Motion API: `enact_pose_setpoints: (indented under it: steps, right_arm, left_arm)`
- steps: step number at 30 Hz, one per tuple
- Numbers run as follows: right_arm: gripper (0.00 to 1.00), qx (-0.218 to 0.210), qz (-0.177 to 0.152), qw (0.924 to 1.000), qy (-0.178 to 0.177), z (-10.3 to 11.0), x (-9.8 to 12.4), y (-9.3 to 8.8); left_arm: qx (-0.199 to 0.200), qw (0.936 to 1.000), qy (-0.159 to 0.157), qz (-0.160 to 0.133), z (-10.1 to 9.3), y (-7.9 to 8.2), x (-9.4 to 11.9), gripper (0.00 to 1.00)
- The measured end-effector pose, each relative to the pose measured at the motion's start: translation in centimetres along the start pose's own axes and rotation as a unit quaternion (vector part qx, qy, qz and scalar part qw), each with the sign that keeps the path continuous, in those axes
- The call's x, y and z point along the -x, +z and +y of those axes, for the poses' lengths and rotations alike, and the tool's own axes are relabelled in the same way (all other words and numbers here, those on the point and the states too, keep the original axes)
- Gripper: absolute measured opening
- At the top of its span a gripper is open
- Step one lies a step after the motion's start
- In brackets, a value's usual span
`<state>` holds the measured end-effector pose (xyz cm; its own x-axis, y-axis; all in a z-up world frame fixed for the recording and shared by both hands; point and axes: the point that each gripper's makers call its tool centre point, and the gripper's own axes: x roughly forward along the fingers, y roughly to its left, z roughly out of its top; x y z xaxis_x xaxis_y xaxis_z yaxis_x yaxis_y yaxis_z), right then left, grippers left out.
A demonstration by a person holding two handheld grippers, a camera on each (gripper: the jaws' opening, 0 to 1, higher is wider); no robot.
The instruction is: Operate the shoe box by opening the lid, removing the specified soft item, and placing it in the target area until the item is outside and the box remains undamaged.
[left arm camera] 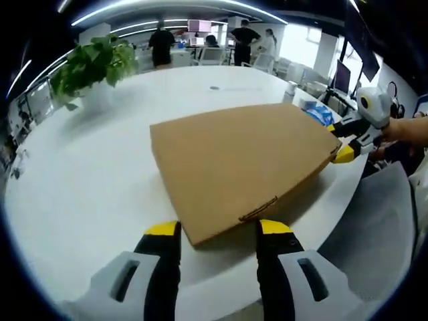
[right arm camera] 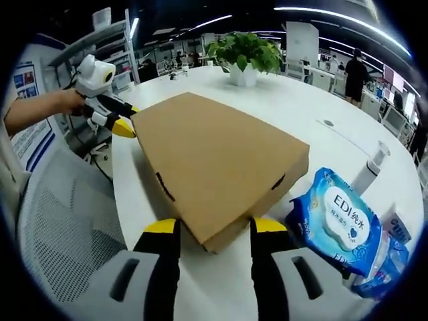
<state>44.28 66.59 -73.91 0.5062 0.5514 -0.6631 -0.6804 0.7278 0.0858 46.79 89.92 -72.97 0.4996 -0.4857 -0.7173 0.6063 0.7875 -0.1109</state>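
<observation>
**Closed shoe box on the round table, a gripper at each end**

So, the brown cardboard shoe box (left arm camera: 241,164) is lying flat on the white round table (left arm camera: 100,180) with its lid shut. In the left gripper view one corner of it pokes toward the camera, and there's a little tab slot on the near side wall.

The left gripper (left arm camera: 219,231) has its jaws spread wide, yellow tips on either side of that near corner. Nothing is clamped between them; I can't tell whether the tips actually touch the cardboard. From the right gripper view you can see it at the far end of the box too, held in a person's hand (right arm camera: 63,100).

The right gripper (right arm camera: 212,227) is much the same: jaws wide apart, straddling the opposite corner of the box, gripping nothing. In the left gripper view its yellow tips sit right up against the box's far edge.

Other stuff: a blue pack of wet wipes (right arm camera: 338,224) just beside the box, with a pump bottle (right arm camera: 371,167) behind it. A potted plant (right arm camera: 245,57) sits further along the table. A grey mesh chair (right arm camera: 60,227) is pulled up at the table edge. Some people are standing way back in the office (left arm camera: 200,43).
</observation>
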Motion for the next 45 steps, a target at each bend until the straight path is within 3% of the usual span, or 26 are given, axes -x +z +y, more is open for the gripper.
enact_pose_setpoints:
  steps: [13,31,45]
  right_arm:
    - [0.38,-0.004,-0.001,1.0,-0.002,-1.9,-1.0,1.0]
    - [0.38,-0.009,-0.005,0.9999,-0.011,-6.0,-2.7,3.1]
    - [0.39,-0.003,0.0,0.9999,-0.014,-8.1,-3.5,4.0]
  left_arm:
    - [-0.002,1.0,-0.003,0.007,1.2,1.7,-1.5,0.43]
    - [-0.008,0.9998,-0.01,0.016,3.4,5.4,-4.7,0.43]
    - [-0.003,0.9999,-0.008,0.01,4.0,6.8,-5.9,0.43]
